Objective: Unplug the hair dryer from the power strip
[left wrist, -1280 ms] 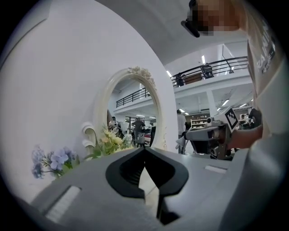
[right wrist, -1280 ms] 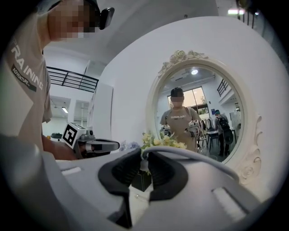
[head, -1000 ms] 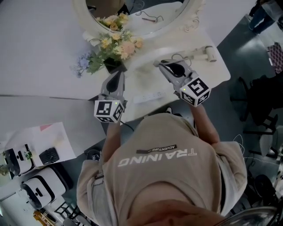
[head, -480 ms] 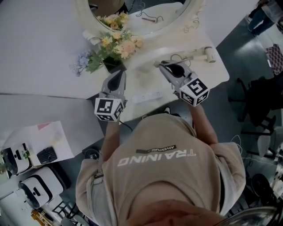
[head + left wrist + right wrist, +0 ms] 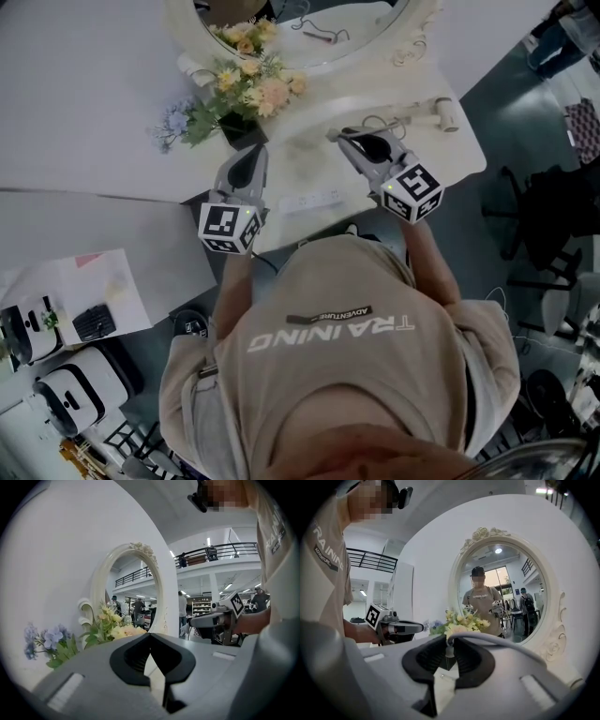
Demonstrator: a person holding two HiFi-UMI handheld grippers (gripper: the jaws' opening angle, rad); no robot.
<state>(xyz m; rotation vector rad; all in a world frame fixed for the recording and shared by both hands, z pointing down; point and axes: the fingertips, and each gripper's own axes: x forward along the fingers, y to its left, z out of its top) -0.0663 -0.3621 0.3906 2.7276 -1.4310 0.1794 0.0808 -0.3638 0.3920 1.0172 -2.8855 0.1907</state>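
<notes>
On the worktop [image 5: 305, 171] nothing has moved: my right hand-held gripper [image 5: 450, 645] stays pinched on the hair dryer cord [image 5: 495, 640] beyond the power strip [image 5: 312, 202], and the left hand-held gripper [image 5: 151, 633] is closed, empty. The plug seems out.

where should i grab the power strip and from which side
Grip the power strip at its middle, fingers across its narrow width, coming down from above. It lies flat on the table as a long slim bar near the front edge, so only its long sides offer a span the fingers could close on. The left gripper looks nearest.
</notes>
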